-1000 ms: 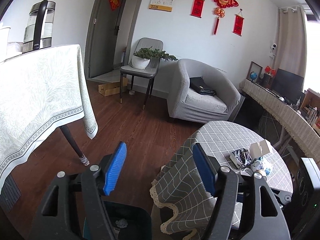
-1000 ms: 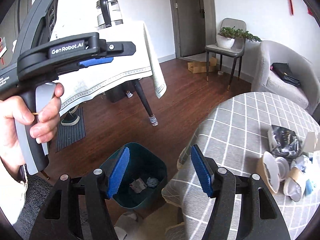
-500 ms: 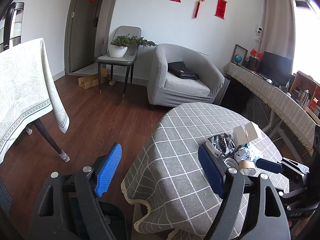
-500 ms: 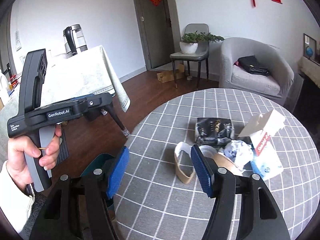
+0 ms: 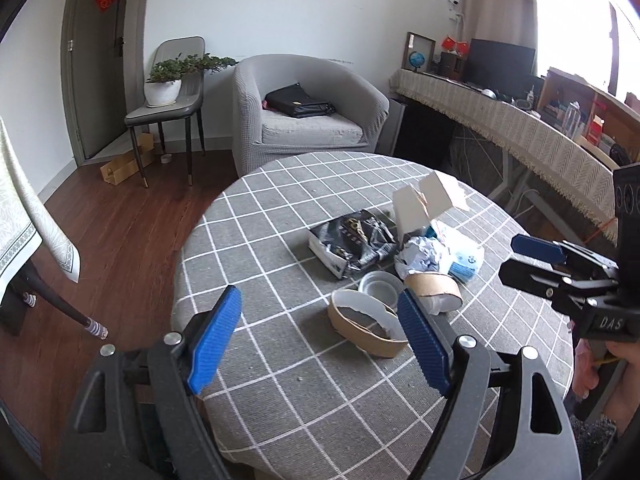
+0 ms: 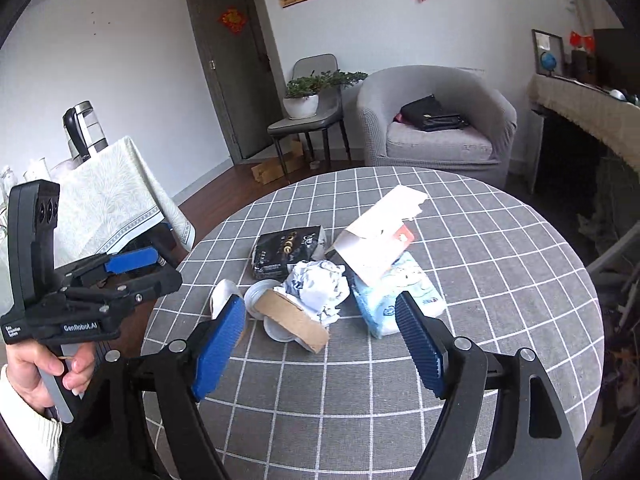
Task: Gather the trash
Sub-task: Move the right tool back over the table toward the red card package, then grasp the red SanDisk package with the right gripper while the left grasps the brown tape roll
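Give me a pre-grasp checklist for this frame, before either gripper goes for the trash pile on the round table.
1. Left gripper empty, jaws apart: ok.
2. Right gripper empty, jaws opening: ok.
3. Flattened paper cup lies nearest the left gripper, nothing on top of it: ok.
4. Crumpled paper sits free on top of the pile: ok.
5. Second paper cup is partly under the crumpled paper; clean grip: cannot tell.
6. Bin to drop into in view: not ok, neither view shows it clearly.
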`<state>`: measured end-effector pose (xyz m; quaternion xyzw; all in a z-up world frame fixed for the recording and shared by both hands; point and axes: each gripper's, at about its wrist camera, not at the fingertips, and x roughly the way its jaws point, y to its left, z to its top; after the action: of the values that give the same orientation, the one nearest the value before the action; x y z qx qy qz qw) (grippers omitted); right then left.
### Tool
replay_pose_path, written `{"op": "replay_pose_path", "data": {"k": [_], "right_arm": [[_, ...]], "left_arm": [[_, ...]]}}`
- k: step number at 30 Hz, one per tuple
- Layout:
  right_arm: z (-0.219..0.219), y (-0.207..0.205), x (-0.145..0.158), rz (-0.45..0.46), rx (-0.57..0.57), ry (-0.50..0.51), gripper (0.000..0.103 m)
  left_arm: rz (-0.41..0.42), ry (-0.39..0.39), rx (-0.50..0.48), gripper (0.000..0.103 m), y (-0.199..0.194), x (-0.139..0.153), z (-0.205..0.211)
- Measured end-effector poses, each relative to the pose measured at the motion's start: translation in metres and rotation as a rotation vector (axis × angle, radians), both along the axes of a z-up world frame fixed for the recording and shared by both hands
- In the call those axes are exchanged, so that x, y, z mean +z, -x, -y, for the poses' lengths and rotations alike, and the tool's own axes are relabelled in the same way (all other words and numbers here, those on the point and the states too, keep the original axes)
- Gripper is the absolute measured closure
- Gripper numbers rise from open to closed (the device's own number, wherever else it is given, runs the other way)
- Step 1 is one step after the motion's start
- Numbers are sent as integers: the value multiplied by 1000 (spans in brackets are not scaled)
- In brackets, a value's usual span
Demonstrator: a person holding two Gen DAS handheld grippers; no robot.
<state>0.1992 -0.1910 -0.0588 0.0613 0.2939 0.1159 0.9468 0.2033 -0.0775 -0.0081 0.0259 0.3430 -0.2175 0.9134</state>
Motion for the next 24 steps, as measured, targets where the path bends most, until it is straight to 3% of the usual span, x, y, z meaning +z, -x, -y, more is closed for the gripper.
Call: {"op": "replay_pose_path", "data": {"k": [8,15,24], "right_arm": [[26,0,-8,-21,-52,-33,21],[35,-11,-10,-29,-56,-67,19],[41,-39,-7,-37,-64,-152,19]], "left_arm": [[-53,-87,-76,20,-2,-24,39],[-74,-117,-37,21,-13,-34,46],[-92,-103,16,34,-22,-35,33]]}}
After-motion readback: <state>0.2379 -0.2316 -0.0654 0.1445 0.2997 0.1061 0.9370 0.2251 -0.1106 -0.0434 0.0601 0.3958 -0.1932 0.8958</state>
